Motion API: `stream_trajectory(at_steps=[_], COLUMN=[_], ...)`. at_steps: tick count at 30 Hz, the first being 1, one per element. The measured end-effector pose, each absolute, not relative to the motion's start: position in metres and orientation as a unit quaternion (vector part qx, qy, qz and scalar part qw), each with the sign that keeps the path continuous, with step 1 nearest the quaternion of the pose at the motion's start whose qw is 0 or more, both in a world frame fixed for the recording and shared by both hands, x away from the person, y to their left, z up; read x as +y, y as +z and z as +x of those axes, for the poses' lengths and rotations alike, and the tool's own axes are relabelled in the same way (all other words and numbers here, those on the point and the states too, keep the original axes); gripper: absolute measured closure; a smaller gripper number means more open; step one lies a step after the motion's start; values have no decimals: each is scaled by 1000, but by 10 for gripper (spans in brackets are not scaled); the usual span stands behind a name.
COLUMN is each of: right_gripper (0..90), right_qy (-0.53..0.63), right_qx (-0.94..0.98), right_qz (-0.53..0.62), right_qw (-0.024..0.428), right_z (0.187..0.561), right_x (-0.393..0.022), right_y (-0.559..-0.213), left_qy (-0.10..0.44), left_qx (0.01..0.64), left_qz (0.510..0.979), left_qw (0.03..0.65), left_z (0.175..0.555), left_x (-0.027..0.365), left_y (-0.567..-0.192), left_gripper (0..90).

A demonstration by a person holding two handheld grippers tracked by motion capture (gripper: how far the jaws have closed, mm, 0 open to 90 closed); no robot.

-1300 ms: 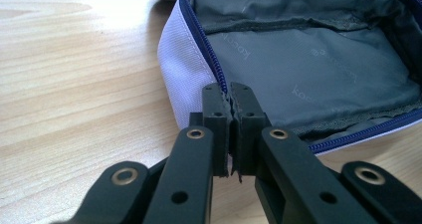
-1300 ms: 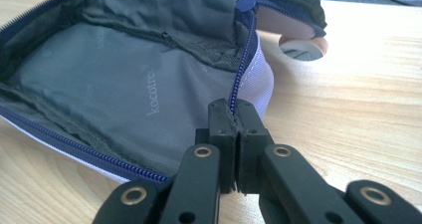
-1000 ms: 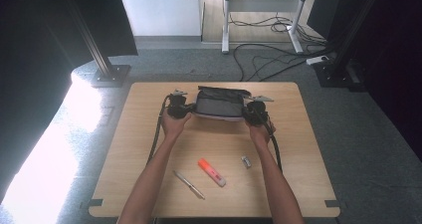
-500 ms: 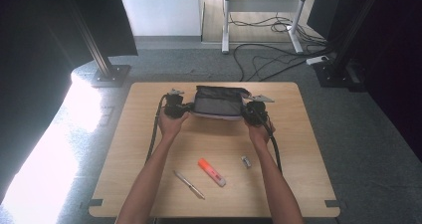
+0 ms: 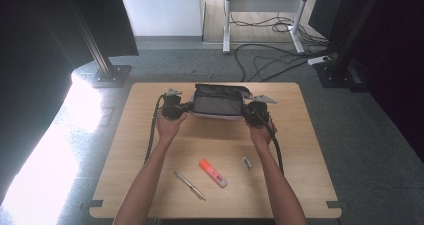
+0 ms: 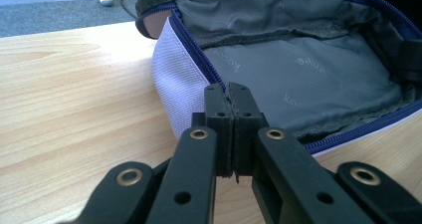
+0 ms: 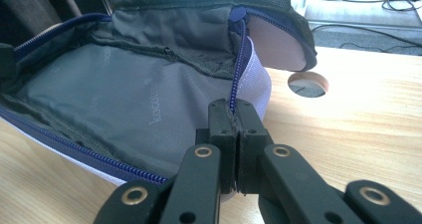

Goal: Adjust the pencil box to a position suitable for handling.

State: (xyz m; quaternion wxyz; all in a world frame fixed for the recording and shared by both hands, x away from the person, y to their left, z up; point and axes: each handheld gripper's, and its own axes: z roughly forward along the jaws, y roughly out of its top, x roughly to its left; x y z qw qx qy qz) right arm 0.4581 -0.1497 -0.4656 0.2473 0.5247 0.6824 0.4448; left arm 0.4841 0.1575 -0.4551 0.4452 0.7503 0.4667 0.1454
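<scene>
Nothing much has moved; both my hands stay at the open pencil case [image 5: 218, 102]. My left gripper [image 6: 228, 100] pinches its zipper edge tight. My right gripper [image 7: 235, 115] pinches the other end's edge.

Our two forearms come up from the bottom middle of the high view, bare, with no sleeves on them. Each hand carries a black gripper: the left gripper [image 5: 186, 106] and the right gripper [image 5: 245, 110], each topped by a grey three-cornered plate. A black cable trails from each toward the lower edge. In the gripper views, at lower centre, our jaws are matte black bars with brass-ringed rivet holes and blocky, ridged pads.
</scene>
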Motion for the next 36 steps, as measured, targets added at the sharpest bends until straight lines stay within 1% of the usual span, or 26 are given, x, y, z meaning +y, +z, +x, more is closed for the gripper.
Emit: stream_trajectory(at_steps=[28, 36], right_gripper=[879, 879], right_qy=[463, 462], right_qx=[681, 686], right_qz=[510, 502], right_qw=[246, 252], right_z=[441, 437], right_x=[-144, -142], right_y=[-465, -463], left_qy=[153, 153], left_qx=[450, 448], left_qz=[757, 756], left_qw=[449, 452], left_z=[463, 460], left_x=[167, 170], left_y=[-446, -446], left_gripper=[893, 892])
